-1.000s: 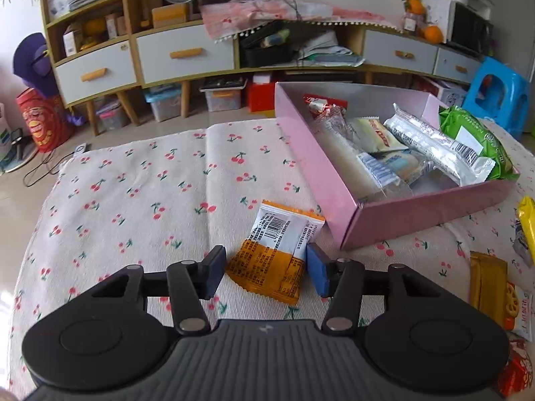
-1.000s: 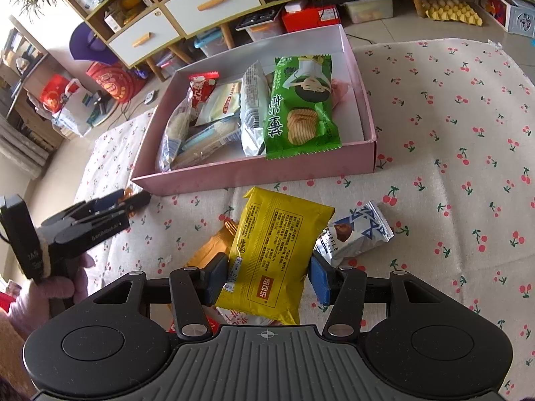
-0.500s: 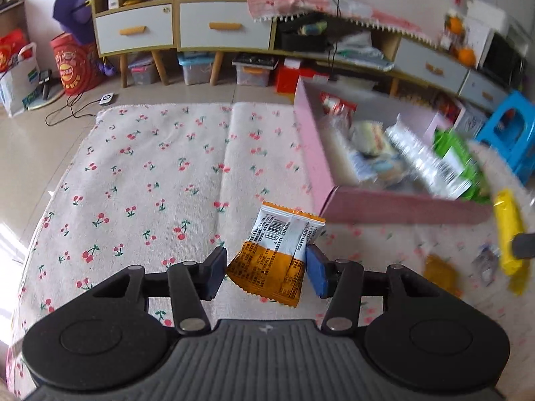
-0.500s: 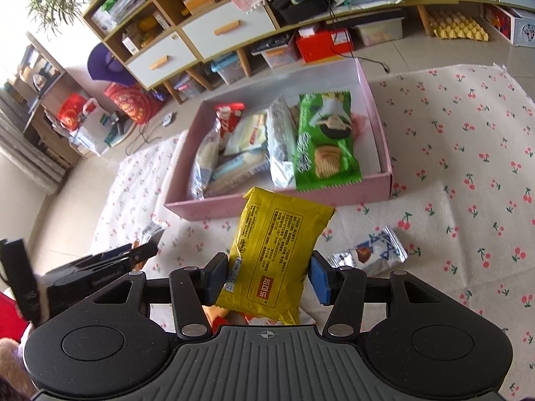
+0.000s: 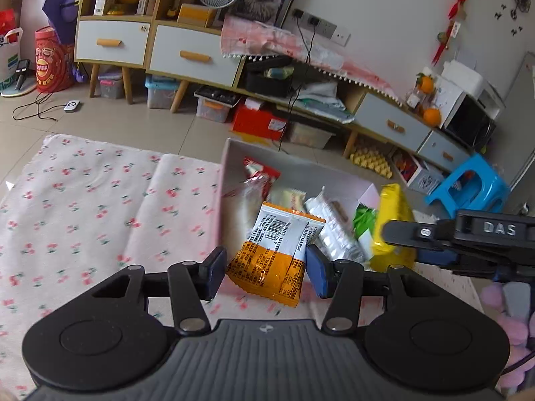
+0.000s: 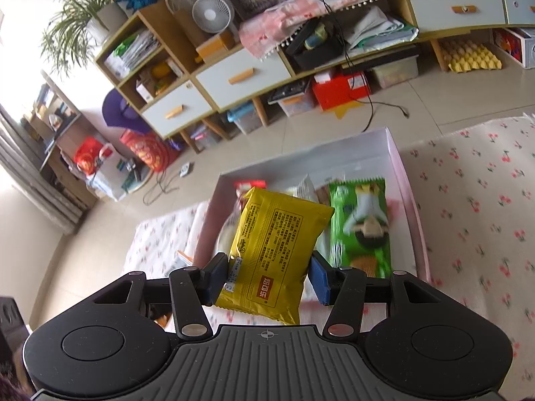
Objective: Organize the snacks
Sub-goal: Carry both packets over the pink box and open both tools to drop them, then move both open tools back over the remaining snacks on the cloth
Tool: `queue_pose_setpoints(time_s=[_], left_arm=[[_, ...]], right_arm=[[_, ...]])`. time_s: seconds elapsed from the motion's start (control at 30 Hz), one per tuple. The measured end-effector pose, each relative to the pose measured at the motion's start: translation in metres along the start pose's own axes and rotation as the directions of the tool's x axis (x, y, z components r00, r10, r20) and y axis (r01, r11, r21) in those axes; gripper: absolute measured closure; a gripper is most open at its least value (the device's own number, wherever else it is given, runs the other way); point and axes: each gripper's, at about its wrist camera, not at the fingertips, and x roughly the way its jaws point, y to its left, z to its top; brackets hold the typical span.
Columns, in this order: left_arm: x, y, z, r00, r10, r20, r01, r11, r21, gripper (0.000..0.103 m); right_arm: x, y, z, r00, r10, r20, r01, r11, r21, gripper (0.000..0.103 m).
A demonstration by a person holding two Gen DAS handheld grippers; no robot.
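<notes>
My left gripper (image 5: 265, 267) is shut on an orange and white snack packet (image 5: 277, 250), held in the air over the near edge of the pink box (image 5: 222, 180). My right gripper (image 6: 267, 275) is shut on a yellow snack bag (image 6: 274, 250), also lifted over the pink box (image 6: 413, 207). In the left wrist view the right gripper (image 5: 468, 237) comes in from the right with the yellow bag (image 5: 393, 224). Inside the box lie a green chip bag (image 6: 362, 227), a red packet (image 5: 259, 170) and several pale wrapped snacks (image 5: 334, 230).
The box sits on a white cloth with red cherries (image 5: 83, 207) spread on the floor. Behind stand a low cabinet with drawers (image 5: 187, 53), storage bins and a blue plastic stool (image 5: 468, 183). The orange packet's corner (image 6: 184, 257) shows left of the box.
Both grippers rose from the cloth and swung over the pink box, each carrying its snack. The left gripper also rolled, so the room now looks tilted.
</notes>
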Motion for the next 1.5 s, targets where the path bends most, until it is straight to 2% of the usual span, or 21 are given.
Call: queue_pose_setpoints(time_s=[0.13, 0.23, 0.5, 0.63, 0.73, 0.83, 0.87, 1.0, 1.2, 1.5], left_arm=[[0.013, -0.001, -0.002, 1.0, 0.0, 0.025, 0.001, 0.999, -0.049, 0.055], [0.022, -0.004, -0.001, 0.999, 0.012, 0.03, -0.011, 0.999, -0.047, 0.055], [0.033, -0.018, -0.007, 0.995, 0.084, 0.054, -0.087, 0.994, 0.07, 0.055], [0.035, -0.018, -0.009, 0.993, 0.102, 0.054, -0.107, 0.989, 0.099, 0.053], [0.033, -0.017, -0.01, 0.993, 0.096, 0.061, -0.102, 0.99, 0.096, 0.046], [0.031, -0.021, -0.011, 0.994, 0.083, 0.064, -0.09, 0.989, 0.116, 0.034], [0.031, -0.022, -0.011, 0.994, 0.085, 0.07, -0.094, 0.988, 0.126, 0.03], [0.026, -0.025, -0.012, 0.993, 0.087, 0.079, -0.097, 0.984, 0.147, 0.021], [0.014, -0.026, -0.013, 0.994, 0.082, 0.067, -0.09, 0.988, 0.122, 0.015], [-0.009, -0.035, -0.016, 0.993, 0.116, 0.038, -0.121, 0.977, 0.174, 0.008]], right_arm=[[0.012, -0.009, 0.01, 1.0, -0.005, 0.021, 0.004, 1.0, 0.018, 0.052], [0.022, -0.012, 0.017, 0.999, 0.009, 0.043, -0.01, 1.0, 0.024, 0.052], [0.05, -0.015, 0.027, 0.997, 0.048, 0.053, -0.049, 0.998, 0.032, 0.052], [0.054, -0.011, 0.028, 0.996, 0.059, 0.062, -0.06, 0.998, 0.009, 0.052], [0.054, -0.012, 0.026, 0.995, 0.058, 0.081, -0.06, 0.998, 0.018, 0.048], [0.052, -0.018, 0.026, 0.995, 0.055, 0.086, -0.059, 0.997, 0.049, 0.028], [0.051, -0.02, 0.027, 0.995, 0.056, 0.087, -0.061, 0.997, 0.054, 0.026], [0.044, -0.023, 0.027, 0.996, 0.048, 0.081, -0.053, 0.997, 0.06, 0.027], [0.025, -0.02, 0.024, 0.998, -0.003, 0.066, 0.0, 0.999, 0.043, 0.025], [-0.013, -0.013, 0.013, 0.995, -0.072, 0.068, 0.071, 0.997, 0.012, 0.021]])
